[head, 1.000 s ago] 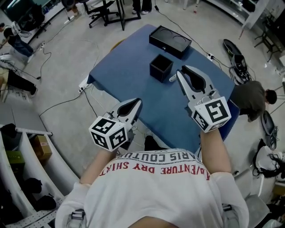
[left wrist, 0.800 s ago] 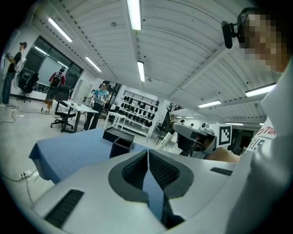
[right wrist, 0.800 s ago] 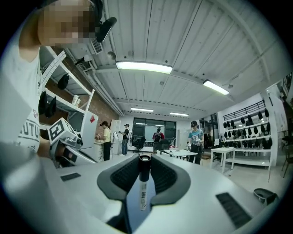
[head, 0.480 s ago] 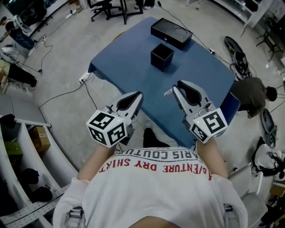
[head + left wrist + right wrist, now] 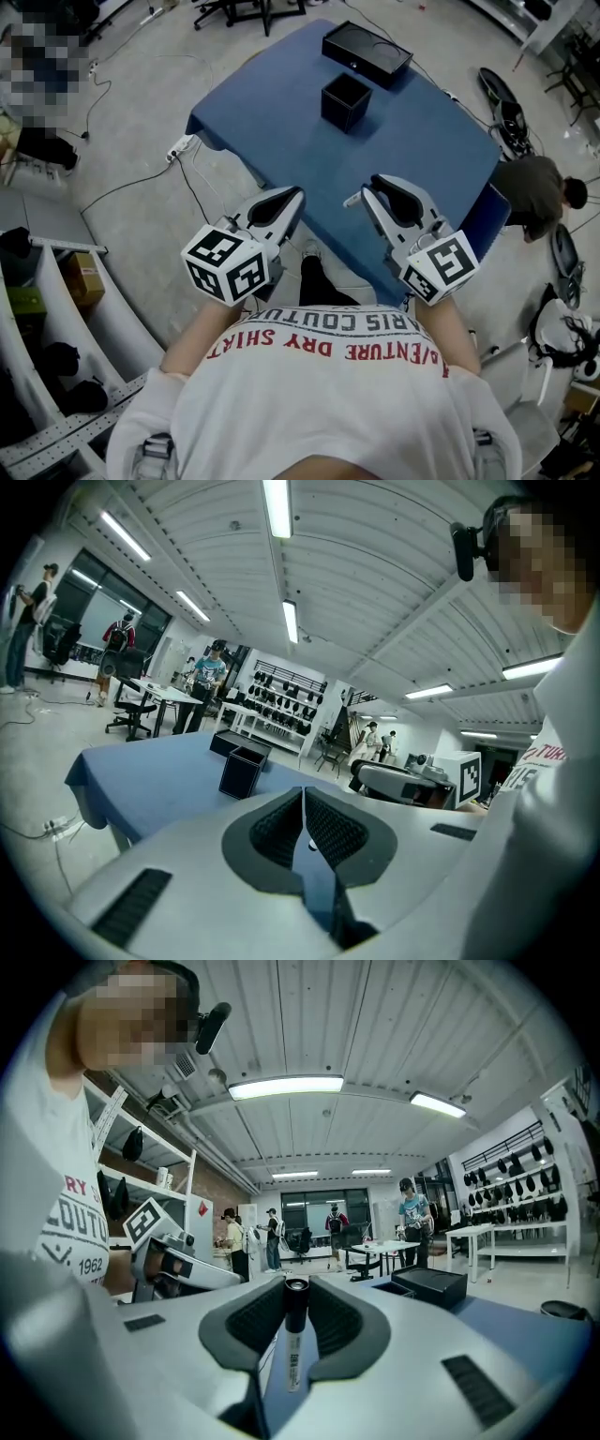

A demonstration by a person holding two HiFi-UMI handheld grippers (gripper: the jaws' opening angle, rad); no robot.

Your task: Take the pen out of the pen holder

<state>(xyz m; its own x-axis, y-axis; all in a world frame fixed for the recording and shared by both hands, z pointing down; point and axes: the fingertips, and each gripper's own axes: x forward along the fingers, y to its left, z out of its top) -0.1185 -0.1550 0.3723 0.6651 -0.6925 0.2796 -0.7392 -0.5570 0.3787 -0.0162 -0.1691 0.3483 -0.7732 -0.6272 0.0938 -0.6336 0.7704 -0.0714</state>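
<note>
- Right gripper (image 5: 369, 191) clamping pen (image 5: 293, 1335); pen already out of holder.
- Pen's long axis running 12-to-6 between pads in right gripper view.
- Pen holder (image 5: 345, 101) standing at 12 o'clock from right gripper in head view, well apart, on blue table (image 5: 281, 112).
- Left gripper (image 5: 292, 198) jaws pressing together, carrying nothing.

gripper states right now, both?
left gripper: closed, nothing between the jaws.
right gripper: closed on the pen.

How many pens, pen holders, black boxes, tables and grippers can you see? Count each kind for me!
pen: 1
pen holder: 1
flat black box: 1
blue table: 1
grippers, the left gripper and the right gripper: 2
Total: 6
</note>
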